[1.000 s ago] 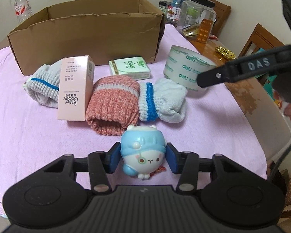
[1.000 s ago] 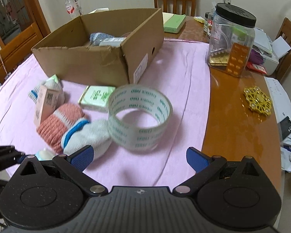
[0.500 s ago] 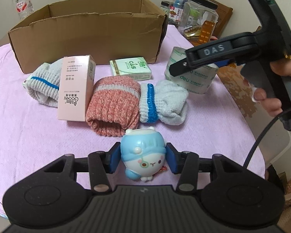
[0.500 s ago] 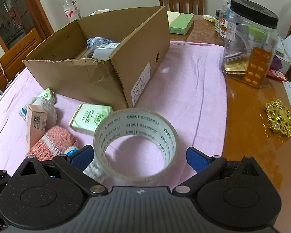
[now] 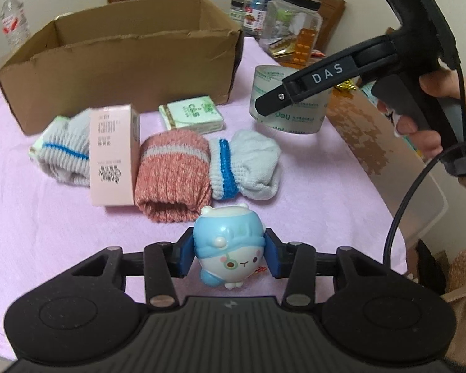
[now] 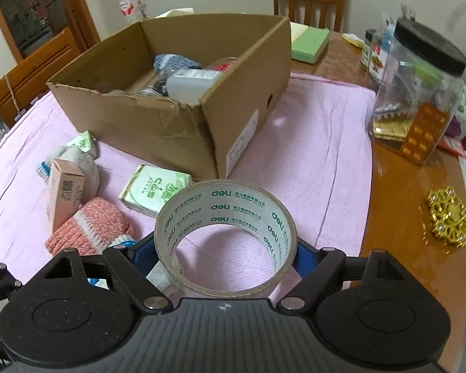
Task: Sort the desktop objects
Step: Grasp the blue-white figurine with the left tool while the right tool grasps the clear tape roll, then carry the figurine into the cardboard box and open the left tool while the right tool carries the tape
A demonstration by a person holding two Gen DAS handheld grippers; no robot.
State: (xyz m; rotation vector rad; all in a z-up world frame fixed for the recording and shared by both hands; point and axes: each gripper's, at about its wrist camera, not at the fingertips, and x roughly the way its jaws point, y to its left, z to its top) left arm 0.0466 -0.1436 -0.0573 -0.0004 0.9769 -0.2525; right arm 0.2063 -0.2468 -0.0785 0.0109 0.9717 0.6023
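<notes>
Since the earlier frames, the right tool (image 6: pixel 225 253) has advanced and its blue pads now bracket the tape roll (image 6: pixel 225 239), touching both sides. The roll stands on the pink cloth (image 6: pixel 320 161) of the bench, beside one tissue pack (image 6: pixel 155 192). The left tool (image 5: pixel 228 256) is clamped on one blue toy figure (image 5: pixel 230 248), level, near the cloth. Ahead: three rolled socks, one pink carton (image 5: pixel 113 155), one cardboard box (image 5: pixel 121 62).
</notes>
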